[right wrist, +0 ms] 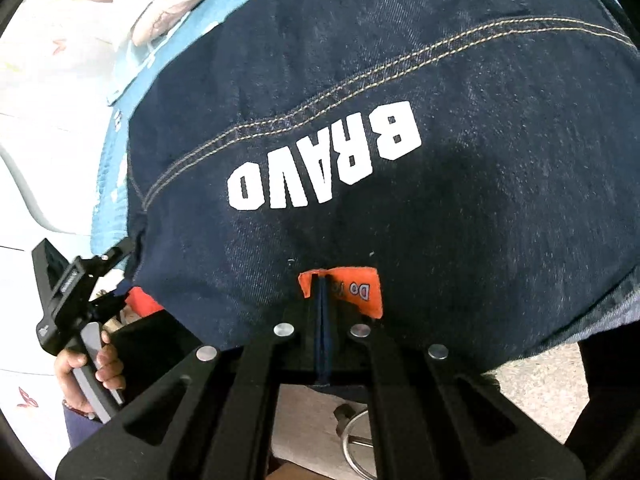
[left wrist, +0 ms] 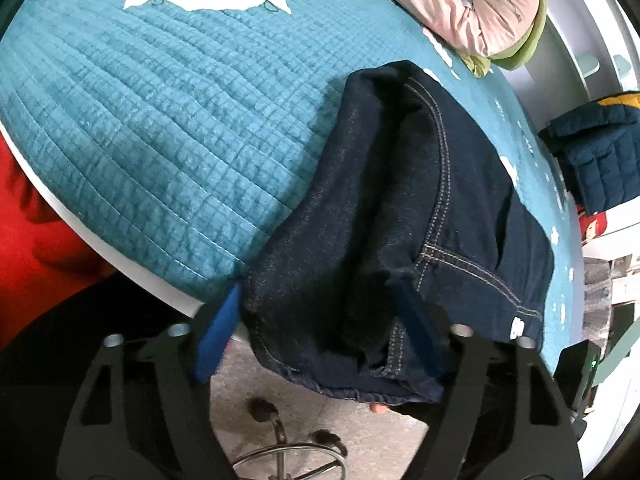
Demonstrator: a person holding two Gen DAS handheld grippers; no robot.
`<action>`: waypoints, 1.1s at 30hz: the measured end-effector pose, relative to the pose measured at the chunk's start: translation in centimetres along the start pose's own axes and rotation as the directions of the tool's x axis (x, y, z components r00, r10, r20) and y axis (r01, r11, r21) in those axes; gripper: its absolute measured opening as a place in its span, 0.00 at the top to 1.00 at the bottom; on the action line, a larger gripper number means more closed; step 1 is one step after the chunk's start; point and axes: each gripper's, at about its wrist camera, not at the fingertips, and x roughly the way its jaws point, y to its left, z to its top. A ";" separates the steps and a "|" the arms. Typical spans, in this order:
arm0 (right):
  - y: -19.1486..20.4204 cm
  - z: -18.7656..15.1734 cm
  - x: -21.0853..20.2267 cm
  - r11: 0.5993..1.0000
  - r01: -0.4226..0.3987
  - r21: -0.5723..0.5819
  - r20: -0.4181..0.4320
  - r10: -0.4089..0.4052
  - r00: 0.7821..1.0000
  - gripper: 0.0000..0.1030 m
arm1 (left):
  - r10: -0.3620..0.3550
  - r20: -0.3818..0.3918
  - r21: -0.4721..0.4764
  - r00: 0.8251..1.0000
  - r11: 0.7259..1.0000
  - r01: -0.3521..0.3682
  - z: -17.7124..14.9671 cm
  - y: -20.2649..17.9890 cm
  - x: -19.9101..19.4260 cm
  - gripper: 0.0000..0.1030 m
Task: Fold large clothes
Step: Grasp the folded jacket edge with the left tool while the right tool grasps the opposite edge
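Note:
A dark denim garment [left wrist: 400, 200] lies folded on the teal quilted bedcover [left wrist: 160, 120], and its near end hangs over the bed's edge. My left gripper [left wrist: 320, 304] stands open with its blue pads [left wrist: 218, 336] on either side of that hanging end. The left pad's tip just meets the cloth's corner. In the right wrist view the denim [right wrist: 440, 160] with white "BRAVO" lettering fills the frame. My right gripper [right wrist: 322, 280] is shut on its near hem beside an orange label [right wrist: 360, 288]. The left gripper [right wrist: 126, 270] shows at the garment's left corner, held by a hand [right wrist: 100, 364].
A pile of pink and green bedding [left wrist: 460, 4] lies at the far end of the bed. A navy padded jacket [left wrist: 600, 152] sits off to the right. Below the bed's edge stands a stool base with castors [left wrist: 288, 440] on a speckled floor. Red cloth [left wrist: 32, 220] shows at left.

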 end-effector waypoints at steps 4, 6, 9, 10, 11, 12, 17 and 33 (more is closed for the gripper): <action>2.9 -0.5 -1.8 0.993 0.027 -0.113 0.103 -0.016 0.995 0.86 | -0.079 -0.006 -0.002 0.997 0.997 0.079 -0.3 0.1 -1.0 0.86; 4.4 -0.6 -2.8 0.985 0.024 -0.173 0.157 0.003 0.988 0.79 | -0.090 -0.002 0.020 0.996 0.996 0.090 -0.4 -0.5 -1.8 0.94; 7.2 -1.0 -3.4 0.963 0.004 -0.269 0.207 0.054 0.977 0.68 | -0.140 0.020 0.064 0.990 0.988 0.139 -0.5 -2.5 -3.8 0.95; 8.1 -1.3 -3.5 0.954 -0.014 -0.299 0.213 0.081 0.974 0.64 | -0.137 0.023 0.077 0.990 0.988 0.135 -0.5 -3.1 -4.2 0.95; 9.1 -1.7 -3.4 0.942 -0.036 -0.334 0.207 0.110 0.972 0.60 | -0.135 0.024 0.096 0.991 0.987 0.132 -0.5 -4.0 -4.7 0.95; 10.1 -2.0 -3.2 0.931 -0.049 -0.362 0.203 0.130 0.970 0.58 | -0.139 0.029 0.114 0.990 0.984 0.135 -0.5 -4.8 -5.2 0.95; 14.0 -3.8 -1.8 0.878 -0.080 -0.472 0.189 0.189 0.964 0.46 | -0.178 0.036 0.154 0.983 0.973 0.171 -0.5 -7.7 -7.0 0.95; 18.1 -2.4 2.4 0.877 -0.027 -0.479 0.259 0.171 0.951 0.34 | -0.182 0.010 0.238 0.983 0.955 0.175 0.0 -13.8 -7.3 0.95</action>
